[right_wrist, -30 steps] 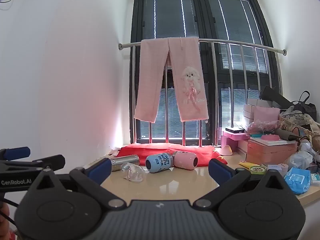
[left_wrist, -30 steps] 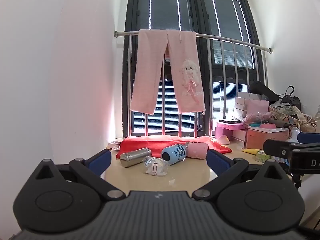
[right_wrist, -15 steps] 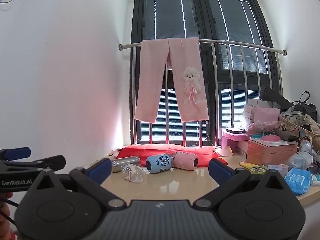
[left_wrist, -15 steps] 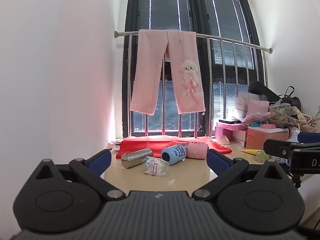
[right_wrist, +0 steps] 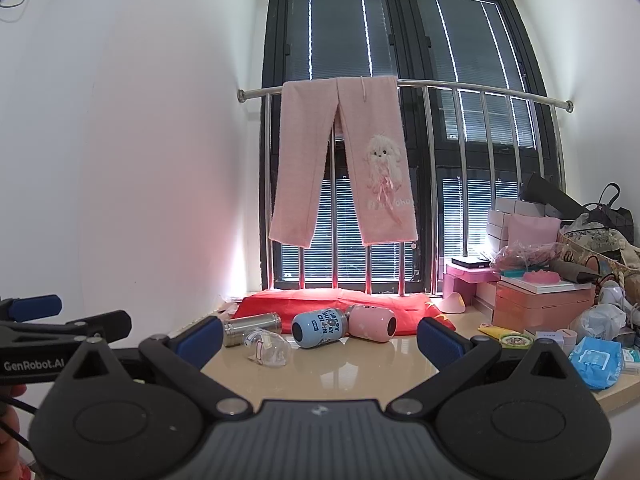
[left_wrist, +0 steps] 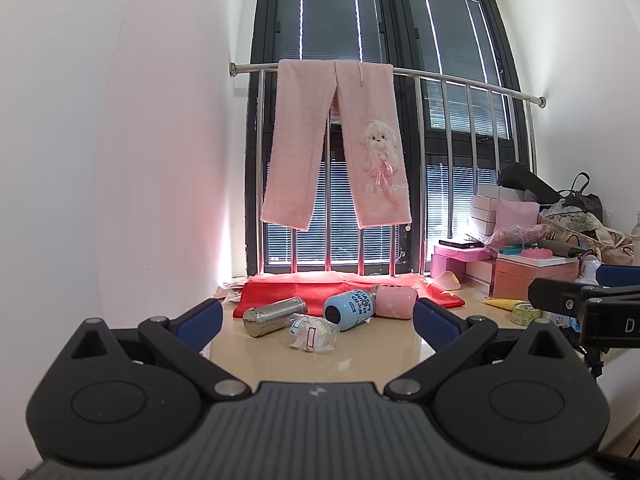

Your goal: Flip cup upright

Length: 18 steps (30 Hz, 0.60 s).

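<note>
Several cups lie on their sides on the beige table: a steel flask [left_wrist: 273, 315] [right_wrist: 251, 323], a clear plastic cup [left_wrist: 313, 332] [right_wrist: 269, 346], a blue cup [left_wrist: 350, 307] [right_wrist: 319, 327] and a pink cup [left_wrist: 394, 301] [right_wrist: 373, 322]. My left gripper [left_wrist: 316, 322] is open and empty, held back from the cups. My right gripper [right_wrist: 320, 334] is open and empty, also short of them. Each gripper shows at the edge of the other's view.
A red cloth [left_wrist: 352, 286] lies behind the cups under a railing with pink trousers [left_wrist: 336, 156]. Boxes, bags and packets [right_wrist: 560, 300] crowd the table's right side. A white wall [left_wrist: 120, 160] stands at the left.
</note>
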Tool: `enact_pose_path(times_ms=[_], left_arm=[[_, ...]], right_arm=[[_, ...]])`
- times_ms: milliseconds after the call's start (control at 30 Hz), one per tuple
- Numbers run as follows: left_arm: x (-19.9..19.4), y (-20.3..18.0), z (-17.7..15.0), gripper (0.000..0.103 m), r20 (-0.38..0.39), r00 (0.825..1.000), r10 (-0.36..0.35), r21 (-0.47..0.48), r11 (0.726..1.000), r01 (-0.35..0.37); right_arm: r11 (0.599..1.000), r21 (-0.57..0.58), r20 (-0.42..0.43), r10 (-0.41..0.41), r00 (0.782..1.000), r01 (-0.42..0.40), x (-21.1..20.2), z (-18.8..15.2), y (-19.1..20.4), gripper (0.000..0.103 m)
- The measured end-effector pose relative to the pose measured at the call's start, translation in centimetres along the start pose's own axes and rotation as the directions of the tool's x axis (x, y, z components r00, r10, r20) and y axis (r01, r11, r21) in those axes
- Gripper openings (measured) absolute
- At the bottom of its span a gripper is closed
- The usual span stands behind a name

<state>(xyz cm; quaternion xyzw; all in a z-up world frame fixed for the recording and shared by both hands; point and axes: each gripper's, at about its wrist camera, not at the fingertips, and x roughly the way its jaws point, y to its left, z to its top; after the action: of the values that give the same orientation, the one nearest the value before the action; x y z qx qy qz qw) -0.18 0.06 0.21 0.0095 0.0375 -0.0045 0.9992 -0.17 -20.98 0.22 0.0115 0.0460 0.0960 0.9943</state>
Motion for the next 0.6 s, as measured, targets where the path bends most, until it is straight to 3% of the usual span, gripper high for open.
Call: enact_pose_path(times_ms=[600], left_arm=[[0.01,-0.01,-0.09,0.103,0.000,1.000,-0.003,0.001,1.000,0.003]], right_arm=[[1.000,0.000,0.001,0.000,1.000,0.000,-0.04,-0.06,-0.08,0.103]])
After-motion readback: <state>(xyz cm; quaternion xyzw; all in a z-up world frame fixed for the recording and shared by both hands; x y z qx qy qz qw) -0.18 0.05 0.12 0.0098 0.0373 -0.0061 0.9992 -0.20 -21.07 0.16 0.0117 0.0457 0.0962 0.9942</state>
